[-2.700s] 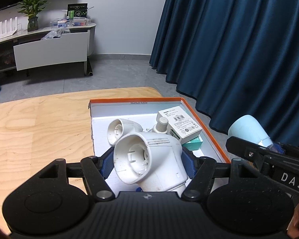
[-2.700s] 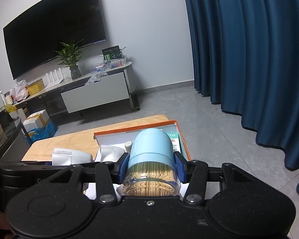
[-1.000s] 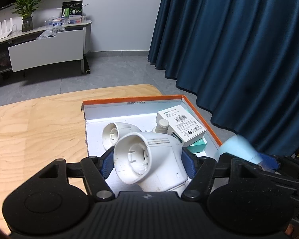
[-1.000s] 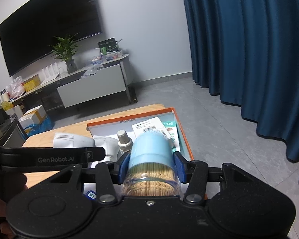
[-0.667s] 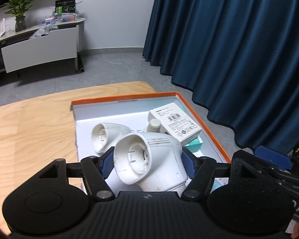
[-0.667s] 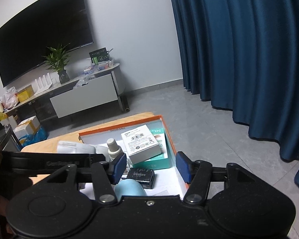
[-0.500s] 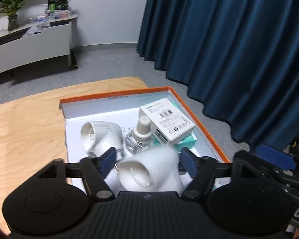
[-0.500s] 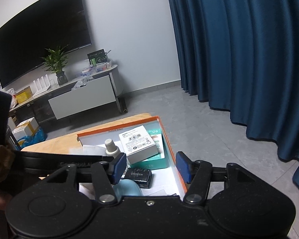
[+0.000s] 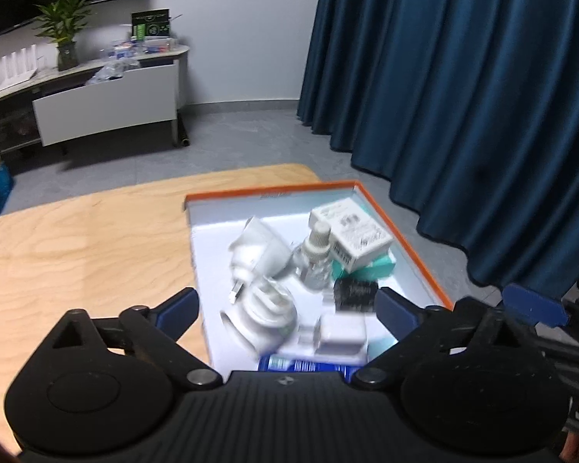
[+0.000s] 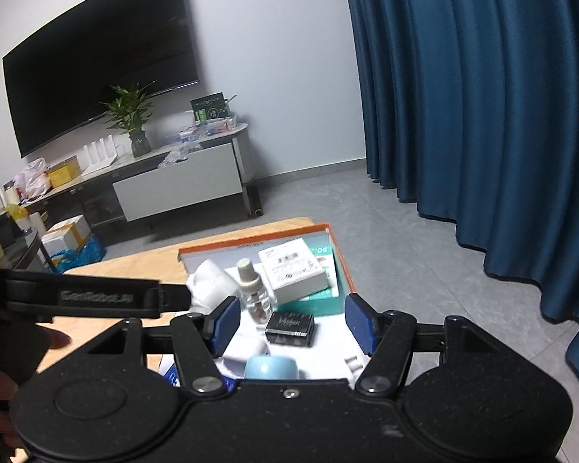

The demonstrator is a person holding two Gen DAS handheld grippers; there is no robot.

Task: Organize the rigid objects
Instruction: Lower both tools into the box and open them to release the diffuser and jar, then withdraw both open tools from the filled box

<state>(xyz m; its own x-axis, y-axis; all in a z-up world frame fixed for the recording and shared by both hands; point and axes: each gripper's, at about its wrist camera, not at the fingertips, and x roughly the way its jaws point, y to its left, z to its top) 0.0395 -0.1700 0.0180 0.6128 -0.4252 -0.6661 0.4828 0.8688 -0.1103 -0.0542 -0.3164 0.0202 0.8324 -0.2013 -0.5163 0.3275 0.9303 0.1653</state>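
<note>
An orange-rimmed box lies at the wooden table's right end and holds several items. My left gripper is open and empty above the box's near part. Two white plug-in housings lie in the box below it. My right gripper is open and empty over the box. The light blue-capped toothpick jar lies just under it. A small clear bottle, a white carton on a teal box and a black block also lie inside.
The wooden table stretches left of the box. Dark blue curtains hang close on the right. A TV cabinet with a plant stands across the grey floor. The right gripper's finger shows in the left view.
Both grippers opened. The right one dropped the blue-capped jar into the box, then the left one released the white housing into it. Both have drawn back and up.
</note>
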